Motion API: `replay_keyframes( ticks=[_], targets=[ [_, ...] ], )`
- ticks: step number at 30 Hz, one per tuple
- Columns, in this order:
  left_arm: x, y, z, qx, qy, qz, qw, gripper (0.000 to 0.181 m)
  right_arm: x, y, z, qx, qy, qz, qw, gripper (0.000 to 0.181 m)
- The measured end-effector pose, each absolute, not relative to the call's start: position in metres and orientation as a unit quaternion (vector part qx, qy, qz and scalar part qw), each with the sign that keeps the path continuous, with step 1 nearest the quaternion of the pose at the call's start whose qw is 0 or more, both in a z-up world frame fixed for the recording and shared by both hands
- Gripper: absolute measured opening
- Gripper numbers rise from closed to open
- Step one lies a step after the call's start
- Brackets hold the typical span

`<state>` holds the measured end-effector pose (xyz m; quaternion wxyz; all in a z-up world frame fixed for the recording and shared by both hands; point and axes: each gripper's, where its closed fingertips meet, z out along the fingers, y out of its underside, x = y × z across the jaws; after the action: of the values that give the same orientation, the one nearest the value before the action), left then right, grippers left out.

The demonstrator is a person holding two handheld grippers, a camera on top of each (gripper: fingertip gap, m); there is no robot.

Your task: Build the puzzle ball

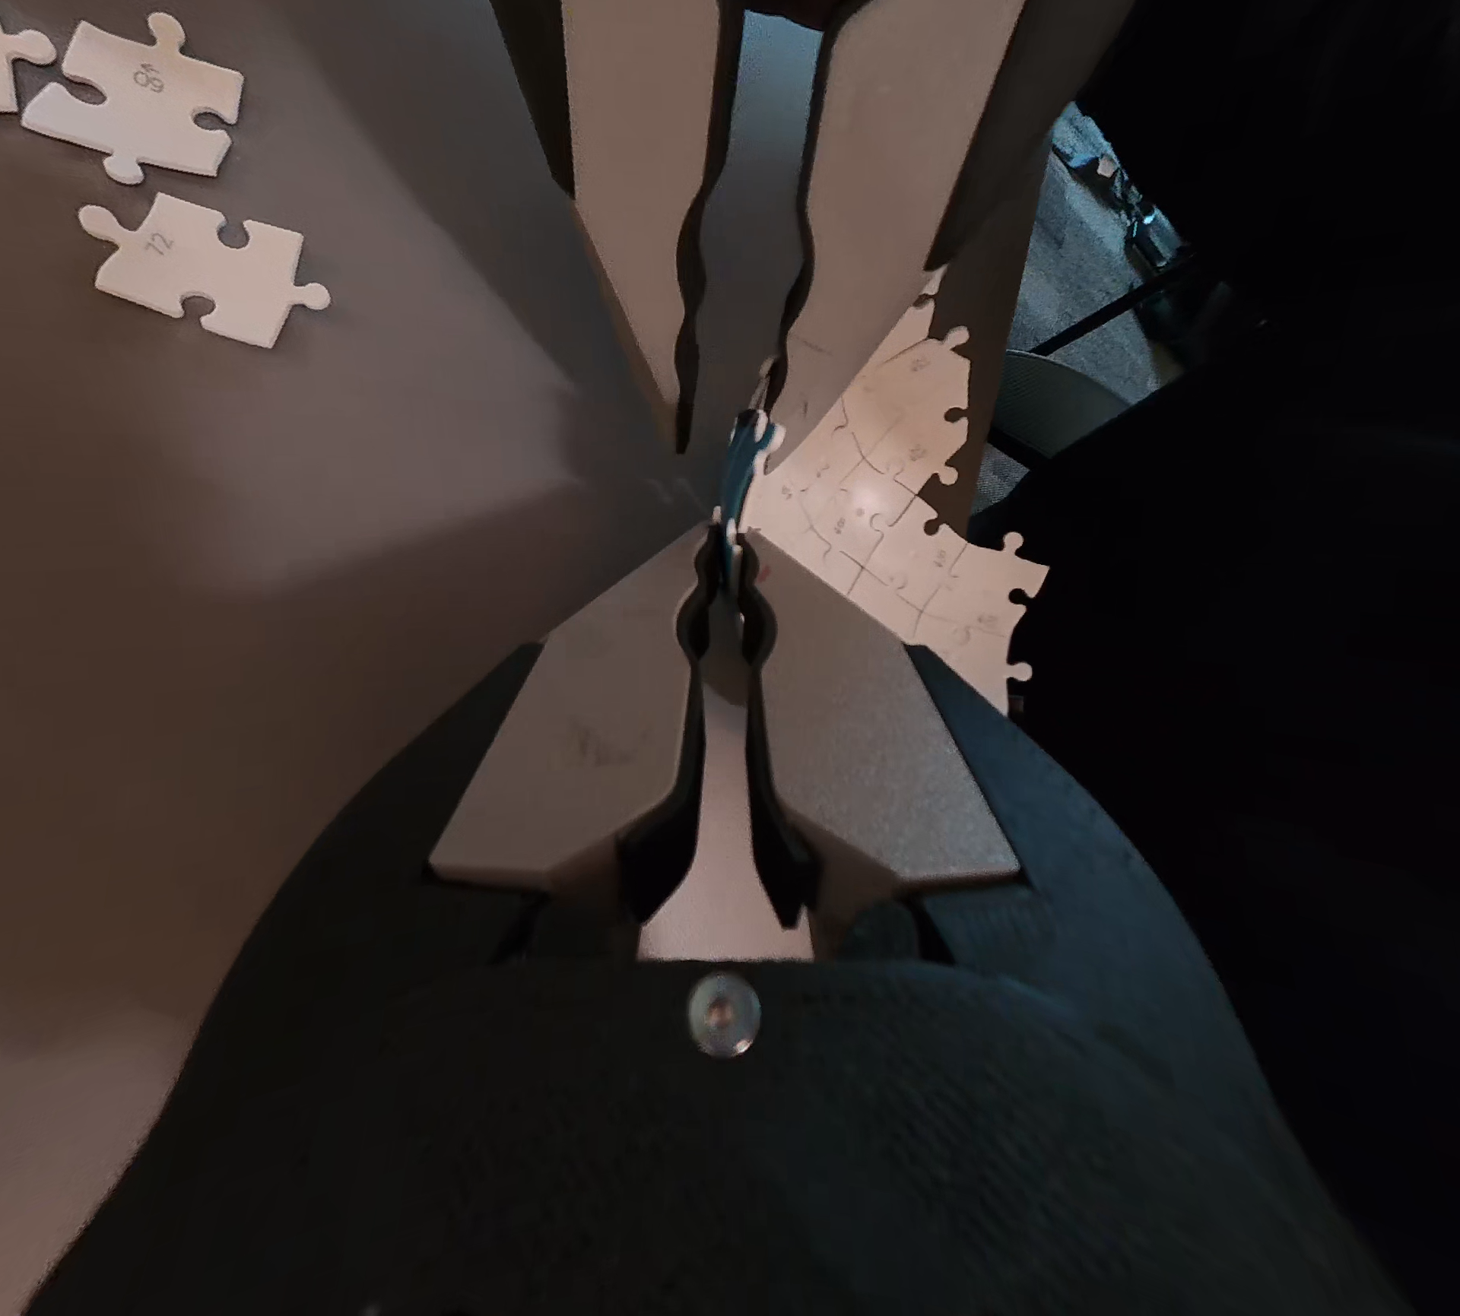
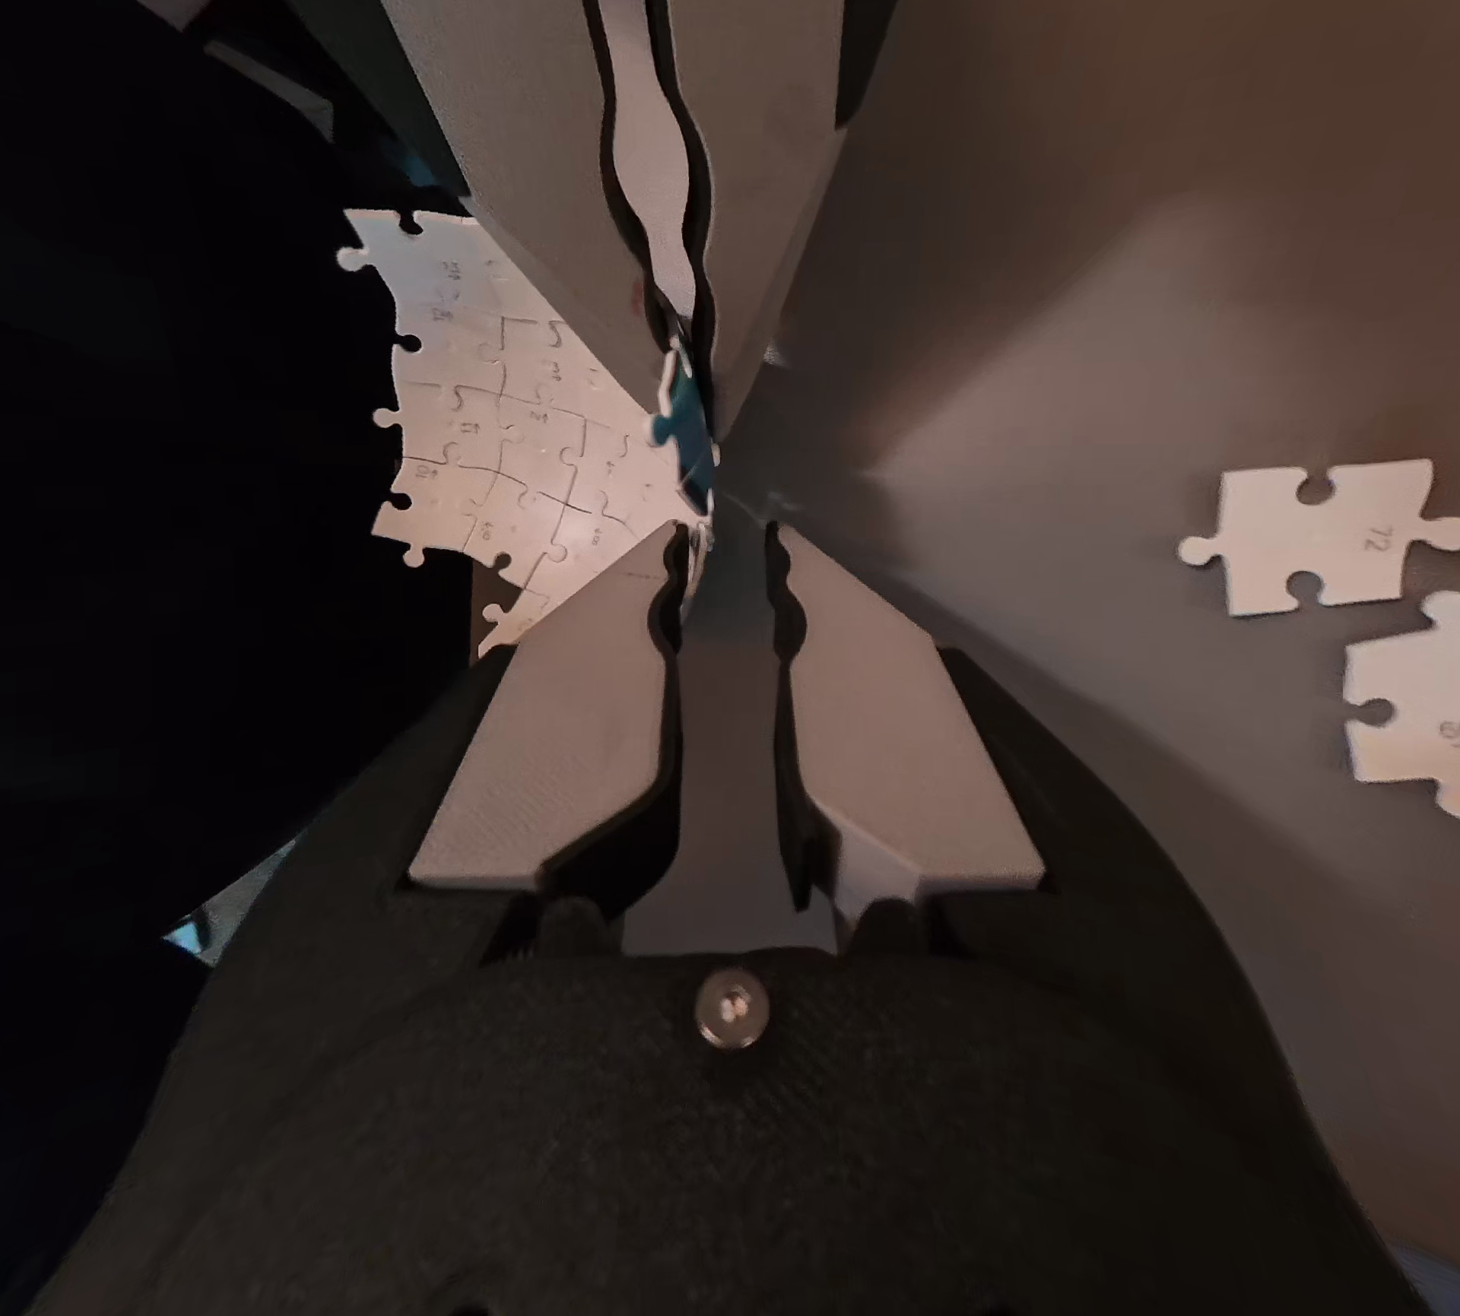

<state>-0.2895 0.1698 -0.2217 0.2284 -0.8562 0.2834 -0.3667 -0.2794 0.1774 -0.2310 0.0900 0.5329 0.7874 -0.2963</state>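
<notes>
A curved shell of joined puzzle pieces [image 1: 893,512] shows its white numbered inner side; it also shows in the right wrist view [image 2: 513,425]. A piece with a blue face [image 1: 743,468] stands edge-on at the shell's rim. My left gripper [image 1: 723,542] is shut on this piece [image 2: 683,421]. I cannot tell whether the piece is locked into the shell. My right gripper [image 2: 727,535] faces the left one tip to tip, jaws a little apart, its left fingertip [image 2: 675,551] at the piece's edge. It enters the left wrist view [image 1: 728,409] from above.
Loose white pieces lie face down on the grey table [image 1: 276,449]: two [image 1: 154,93] [image 1: 205,267] at upper left, seen at right in the right wrist view [image 2: 1327,535] [image 2: 1406,717]. Beyond the shell are the table edge, dark space and a chair [image 1: 1059,401]. The tips of both grippers are at nearly the same place.
</notes>
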Motion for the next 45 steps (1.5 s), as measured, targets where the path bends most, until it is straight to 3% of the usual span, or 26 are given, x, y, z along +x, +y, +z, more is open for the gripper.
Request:
replay_keyframes(
  ticks=[9, 20, 26, 32, 35, 38, 42, 45],
  targets=[
    [-0.292, 0.169, -0.222, -0.858, 0.275, -0.367, 0.233, 0.000, -0.284, 0.168, -0.231, 0.517, 0.776, -0.338, 0.125, 0.002],
    [-0.299, 0.165, -0.228, -0.865, 0.232, -0.395, 0.206, 0.003, -0.290, 0.164, -0.233, 0.572, 0.724, -0.347, 0.167, 0.002],
    [-0.301, 0.160, -0.225, -0.867, 0.233, -0.390, 0.205, 0.013, -0.294, 0.163, -0.233, 0.575, 0.719, -0.354, 0.166, 0.001],
    [-0.303, 0.157, -0.228, -0.878, 0.240, -0.365, 0.195, 0.009, -0.295, 0.158, -0.234, 0.573, 0.721, -0.354, 0.162, 0.002],
    [-0.312, 0.167, -0.233, -0.894, 0.235, -0.317, 0.214, 0.025, -0.295, 0.158, -0.233, 0.572, 0.725, -0.353, 0.153, 0.002],
    [-0.311, 0.164, -0.233, -0.892, 0.228, -0.334, 0.203, 0.025, -0.295, 0.160, -0.233, 0.573, 0.723, -0.357, 0.146, 0.001],
    [-0.308, 0.151, -0.240, -0.893, 0.233, -0.343, 0.176, 0.019, -0.294, 0.162, -0.234, 0.575, 0.721, -0.358, 0.146, 0.002],
    [-0.303, 0.151, -0.237, -0.887, 0.235, -0.353, 0.183, 0.004, -0.294, 0.162, -0.233, 0.572, 0.725, -0.356, 0.144, 0.002]
  ],
)
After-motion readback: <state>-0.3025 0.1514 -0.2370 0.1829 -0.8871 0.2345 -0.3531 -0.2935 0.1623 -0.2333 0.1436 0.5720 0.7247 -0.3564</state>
